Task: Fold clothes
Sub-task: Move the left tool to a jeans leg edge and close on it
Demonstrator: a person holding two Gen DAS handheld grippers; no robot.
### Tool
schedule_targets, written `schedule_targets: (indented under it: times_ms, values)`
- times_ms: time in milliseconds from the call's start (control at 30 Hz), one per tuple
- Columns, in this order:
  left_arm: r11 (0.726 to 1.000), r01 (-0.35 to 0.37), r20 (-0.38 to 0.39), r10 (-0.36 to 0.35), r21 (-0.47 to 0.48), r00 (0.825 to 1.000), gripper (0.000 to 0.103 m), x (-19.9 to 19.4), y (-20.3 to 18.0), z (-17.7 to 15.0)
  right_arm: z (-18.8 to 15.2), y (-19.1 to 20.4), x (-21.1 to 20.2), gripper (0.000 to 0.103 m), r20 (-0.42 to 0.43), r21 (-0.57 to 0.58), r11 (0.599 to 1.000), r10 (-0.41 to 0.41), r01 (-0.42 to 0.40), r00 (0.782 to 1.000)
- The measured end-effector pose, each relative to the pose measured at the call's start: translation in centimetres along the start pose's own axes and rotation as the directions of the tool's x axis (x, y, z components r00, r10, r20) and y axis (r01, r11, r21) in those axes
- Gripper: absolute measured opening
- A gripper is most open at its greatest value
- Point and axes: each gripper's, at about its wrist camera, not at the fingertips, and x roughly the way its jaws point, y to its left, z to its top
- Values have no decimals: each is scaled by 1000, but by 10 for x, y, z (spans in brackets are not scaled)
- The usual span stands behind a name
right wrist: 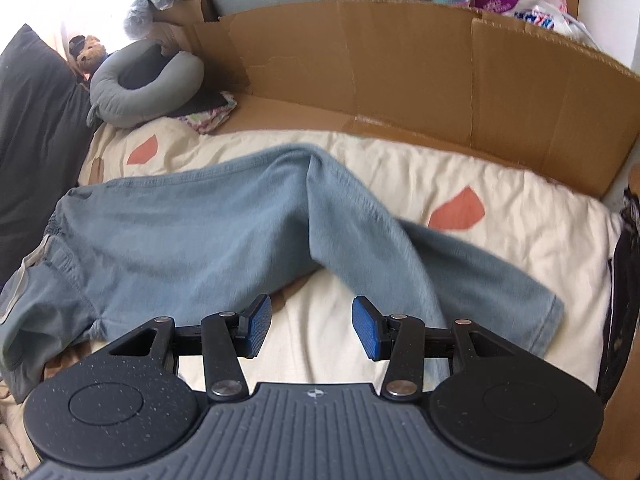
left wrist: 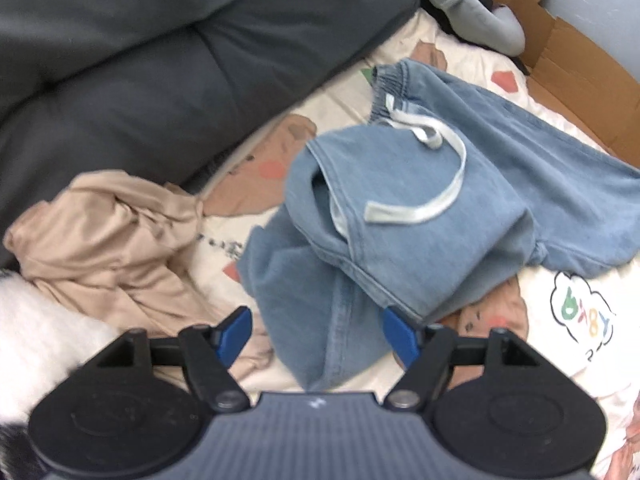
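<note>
Cardboard wall (right wrist: 400,68) across frame top, bags (right wrist: 532,8) behind. Jeans (right wrist: 180,224) spread mid-frame on patterned bed (right wrist: 520,216); beige garment (left wrist: 104,240) left. Both grippers (left wrist: 318,332) (right wrist: 312,326) released, jaws empty.

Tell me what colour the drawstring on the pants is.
The drawstring on the light blue pants is white; the left wrist view shows it best.

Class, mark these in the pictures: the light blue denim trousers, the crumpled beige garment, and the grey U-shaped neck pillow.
light blue denim trousers (left wrist: 420,216): left wrist view, on the folded upper part.
crumpled beige garment (left wrist: 112,240): left wrist view, its bunched middle.
grey U-shaped neck pillow (right wrist: 120,108): right wrist view, its lower curve.
</note>
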Motion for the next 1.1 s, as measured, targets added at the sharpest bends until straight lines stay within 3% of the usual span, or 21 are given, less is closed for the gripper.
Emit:
schedule_targets:
  times_ms: [167, 267, 400, 533, 800, 933, 1000, 1033, 1067, 1100]
  values:
    - [998, 1, 66, 3, -59, 998, 81, 23, 1, -30, -21, 6, -3, 53, -20, -4, 999, 39, -39, 999]
    - [996, -1, 54, 6, -89, 999, 81, 44, 3, -42, -32, 10, -2, 61, -38, 0, 998, 56, -56, 998]
    - [991, 12, 42, -7, -134, 999, 81, 66, 2, -56, -48, 16, 2, 62, -61, 9, 998, 69, -69, 996]
    - [996, 16, 47, -12, -83, 999, 87, 78, -14, -68, -62, 24, 7, 66, -91, 0, 996, 85, -85, 992]
    - [1000, 5, 17, -5, -12, 1000, 90, 109, -30, -78, -77, 34, 11, 70, -108, 1, 993, 118, -118, 987]
    - [997, 16, 36, -13, -79, 999, 87, 117, -21, -72, -80, 37, 14, 70, -120, 4, 991, 130, -130, 984]
    - [997, 19, 44, -16, -69, 999, 84, 118, -21, -71, -81, 38, 16, 70, -124, 4, 991, 133, -134, 983]
    - [998, 21, 49, -18, -53, 999, 74, 117, -22, -71, -82, 38, 17, 70, -126, 4, 991, 135, -136, 983]
    - [999, 30, 52, -28, -39, 998, 55, 116, -23, -72, -82, 39, 17, 70, -127, 6, 991, 137, -137, 982]
    - [999, 38, 41, -36, -32, 999, 47, 115, -24, -72, -83, 39, 18, 70, -129, 8, 990, 139, -139, 982]
